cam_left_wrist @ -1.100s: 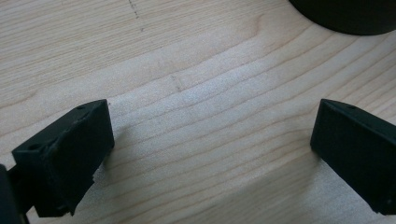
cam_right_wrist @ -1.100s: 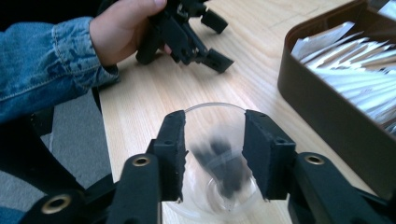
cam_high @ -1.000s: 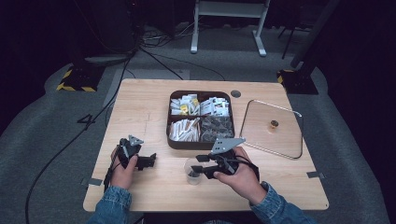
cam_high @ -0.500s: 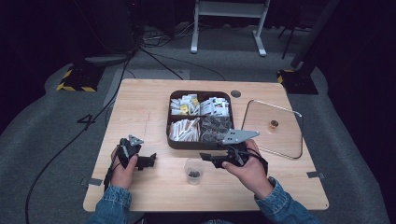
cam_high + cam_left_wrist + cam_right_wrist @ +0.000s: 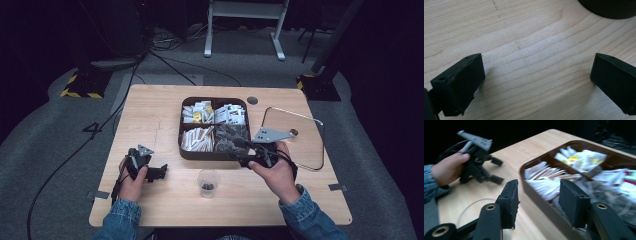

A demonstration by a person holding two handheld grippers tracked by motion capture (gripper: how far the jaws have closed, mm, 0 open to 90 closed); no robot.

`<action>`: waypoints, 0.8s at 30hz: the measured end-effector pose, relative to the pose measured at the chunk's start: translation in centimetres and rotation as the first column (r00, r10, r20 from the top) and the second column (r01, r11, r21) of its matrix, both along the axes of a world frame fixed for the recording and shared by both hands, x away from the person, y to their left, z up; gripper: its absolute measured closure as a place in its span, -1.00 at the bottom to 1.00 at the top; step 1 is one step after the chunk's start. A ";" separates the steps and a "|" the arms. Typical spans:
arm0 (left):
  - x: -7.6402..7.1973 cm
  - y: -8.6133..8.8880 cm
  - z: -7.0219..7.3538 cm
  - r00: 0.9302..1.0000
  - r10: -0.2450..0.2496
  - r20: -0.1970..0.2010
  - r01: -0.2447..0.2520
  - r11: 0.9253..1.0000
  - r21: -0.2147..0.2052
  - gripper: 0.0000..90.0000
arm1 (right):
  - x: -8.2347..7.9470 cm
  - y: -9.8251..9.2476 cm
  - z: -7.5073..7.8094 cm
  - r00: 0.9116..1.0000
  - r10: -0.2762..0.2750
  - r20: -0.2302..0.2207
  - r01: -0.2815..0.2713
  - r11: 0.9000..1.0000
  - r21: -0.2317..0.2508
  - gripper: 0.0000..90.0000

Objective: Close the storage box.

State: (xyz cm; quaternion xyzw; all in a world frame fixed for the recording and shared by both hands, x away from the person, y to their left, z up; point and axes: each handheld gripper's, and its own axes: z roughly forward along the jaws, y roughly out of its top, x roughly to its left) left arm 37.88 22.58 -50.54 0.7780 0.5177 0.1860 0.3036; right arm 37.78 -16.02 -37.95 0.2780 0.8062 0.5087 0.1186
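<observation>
Right hand-held gripper, jaws just opening and empty, hovers over tray's near edge.

Light wood table, rectangular, w/ a small round dark grommet near the far edge. Grey carpet floor all round. Room dark; light falls mostly on the table. Beyond the far edge: white metal stand w/ 2 feet, black cables on the floor. Yellow-black hazard tape off the far left corner, dark base off the far right corner.
</observation>
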 end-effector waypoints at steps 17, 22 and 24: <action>-0.1 0.0 0.0 1.000 0.010 0.000 -0.010 1.000 0.000 -1.00 | 5.9 -6.3 0.7 0.972 -0.236 0.017 0.237 0.971 -0.044 0.09; -0.1 0.0 0.0 1.000 0.010 0.000 -0.010 1.000 0.000 -1.00 | 7.5 -8.4 -0.1 0.952 -0.307 0.001 0.307 0.950 -0.060 0.08; -0.1 0.0 0.0 1.000 0.010 0.000 -0.010 1.000 0.000 -1.00 | 8.0 -9.2 -0.5 0.945 -0.328 -0.001 0.327 0.943 -0.067 0.08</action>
